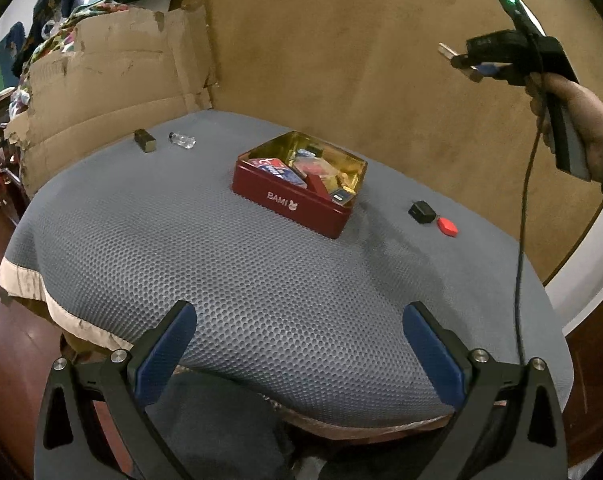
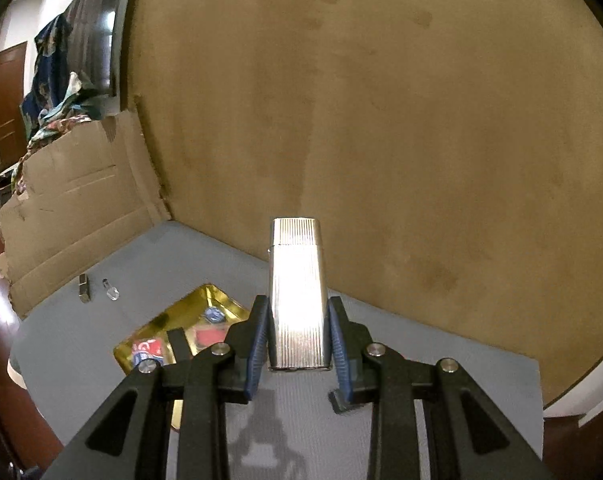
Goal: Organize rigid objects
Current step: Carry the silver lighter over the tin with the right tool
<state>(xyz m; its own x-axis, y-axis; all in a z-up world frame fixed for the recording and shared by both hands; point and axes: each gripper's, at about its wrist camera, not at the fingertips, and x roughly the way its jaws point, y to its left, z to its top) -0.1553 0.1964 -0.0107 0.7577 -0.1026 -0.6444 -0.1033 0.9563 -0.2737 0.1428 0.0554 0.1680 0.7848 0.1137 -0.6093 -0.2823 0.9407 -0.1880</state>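
Our right tool was closed on a shiny lighter. The blue pads squeezed only its lower part, and most of it stuck out past them. We held it high in the air, above the right half of the surface. The lighter looked smooth and hard, so we thought it could slip or tip if we swung the tool fast or squeezed too softly.

Our left tool was wide open and held nothing. It hung over the near edge of the surface.

The tin sat near the middle, and it already looked quite full. If we dropped the lighter from up high, it might bounce off the things inside and land on the cloth. It could also hit the tin's rim and push the tin.

The black block and red piece lay near the right edge. A low swing could knock them off. The cable hanging from the right tool could drag them too.
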